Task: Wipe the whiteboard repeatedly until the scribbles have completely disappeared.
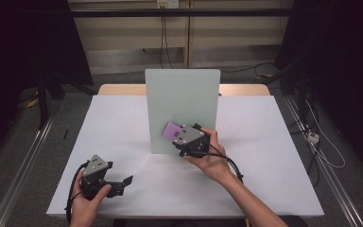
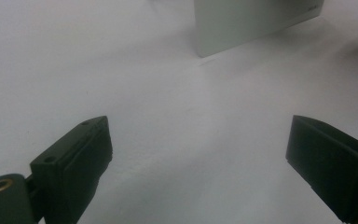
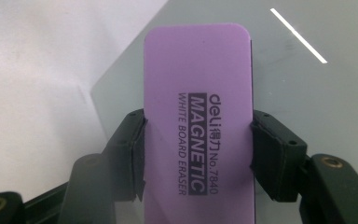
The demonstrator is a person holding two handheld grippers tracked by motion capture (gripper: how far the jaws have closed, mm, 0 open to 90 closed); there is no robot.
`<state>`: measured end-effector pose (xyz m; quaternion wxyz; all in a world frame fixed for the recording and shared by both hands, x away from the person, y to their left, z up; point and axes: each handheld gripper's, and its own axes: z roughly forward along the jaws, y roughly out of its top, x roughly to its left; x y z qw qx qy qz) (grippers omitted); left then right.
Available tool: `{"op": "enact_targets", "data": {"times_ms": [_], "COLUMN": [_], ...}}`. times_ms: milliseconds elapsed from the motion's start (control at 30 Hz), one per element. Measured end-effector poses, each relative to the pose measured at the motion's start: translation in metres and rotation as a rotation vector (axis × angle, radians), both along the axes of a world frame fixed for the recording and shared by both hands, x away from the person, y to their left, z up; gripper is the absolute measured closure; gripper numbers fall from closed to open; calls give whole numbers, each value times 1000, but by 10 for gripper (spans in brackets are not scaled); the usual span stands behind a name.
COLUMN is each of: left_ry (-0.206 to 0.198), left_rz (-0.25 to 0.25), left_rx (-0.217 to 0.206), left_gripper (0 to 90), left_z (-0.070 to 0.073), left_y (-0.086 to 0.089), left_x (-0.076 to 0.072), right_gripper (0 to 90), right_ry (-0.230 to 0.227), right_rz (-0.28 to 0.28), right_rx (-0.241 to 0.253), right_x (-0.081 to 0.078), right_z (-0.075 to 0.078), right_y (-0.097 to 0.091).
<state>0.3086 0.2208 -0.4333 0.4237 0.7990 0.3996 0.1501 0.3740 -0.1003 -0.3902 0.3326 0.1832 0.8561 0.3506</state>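
Observation:
An upright pale green-grey board stands at the middle of the white table. My right gripper is shut on a purple magnetic whiteboard eraser, held against the board's lower front face. In the right gripper view both black pads press the long sides of the eraser, with the board right behind it. My left gripper lies low near the table's front left, jaws open and nothing between them. In its own view the left gripper looks across the bare table toward the board's bottom corner.
The table's wooden far edge shows behind the board. Dark stands and cables lie on the floor to the right, and metal rails run along both sides. White tabletop stretches to either side of the board.

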Motion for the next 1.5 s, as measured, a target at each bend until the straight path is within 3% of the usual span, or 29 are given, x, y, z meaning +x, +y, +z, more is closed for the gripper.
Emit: {"op": "enact_targets", "data": {"times_ms": [267, 600, 867, 1133, 1500], "left_ry": [1, 0, -1, -3, -2], "left_rz": [-1, -7, -7, -7, -7], "left_rx": [-1, 6, 6, 3, 4], "left_gripper": [68, 68, 68, 68, 68], "left_z": [0, 0, 0, 0, 0], "left_y": [-2, -2, -2, -2, -1], "left_x": [0, 0, 0, 0, 0], "right_gripper": [419, 418, 418, 418, 417], "right_ry": [-66, -122, -109, -35, 20], "right_rz": [-60, -82, -35, 38, 72], "right_rx": [28, 34, -13, -78, -106], "right_x": [6, 14, 8, -2, -8], "right_z": [29, 46, 26, -15, -37], "right_y": [-20, -16, -2, 15, 28]}}
